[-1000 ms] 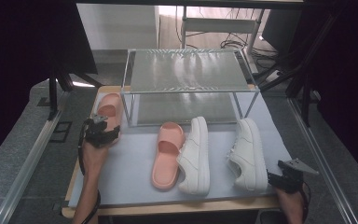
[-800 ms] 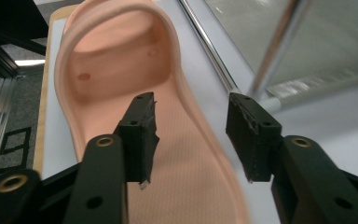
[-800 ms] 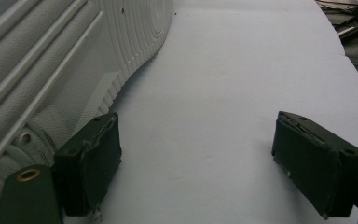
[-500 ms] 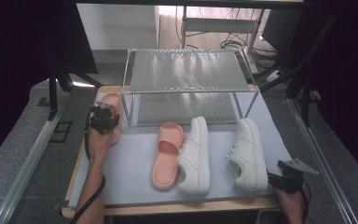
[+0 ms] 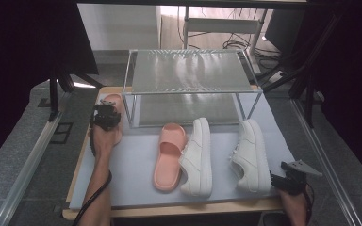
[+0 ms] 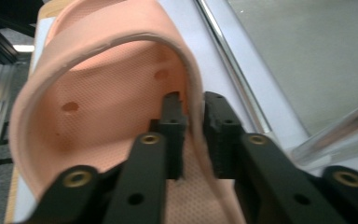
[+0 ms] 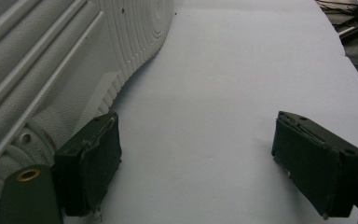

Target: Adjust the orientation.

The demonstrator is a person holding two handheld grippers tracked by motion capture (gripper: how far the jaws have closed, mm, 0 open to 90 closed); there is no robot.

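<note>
Since the earlier high views, the left gripper (image 5: 105,116) has slid forward over the far-left pink slide (image 5: 113,104) and its jaws have just been closing; they now pinch the strap's edge (image 6: 192,100), so the pickup looks under way. The slide lies at the worktop's (image 5: 136,169) left rear, beside the wire rack (image 5: 188,70). Soft matte foam, perforated footbed, arched band. Right gripper (image 5: 290,181) idle at the front right, jaws spread and empty near a white sneaker (image 5: 252,155) with ribbed rubber sole. Second pink slide (image 5: 169,155) and another sneaker (image 5: 198,157) mid-worktop.
</note>
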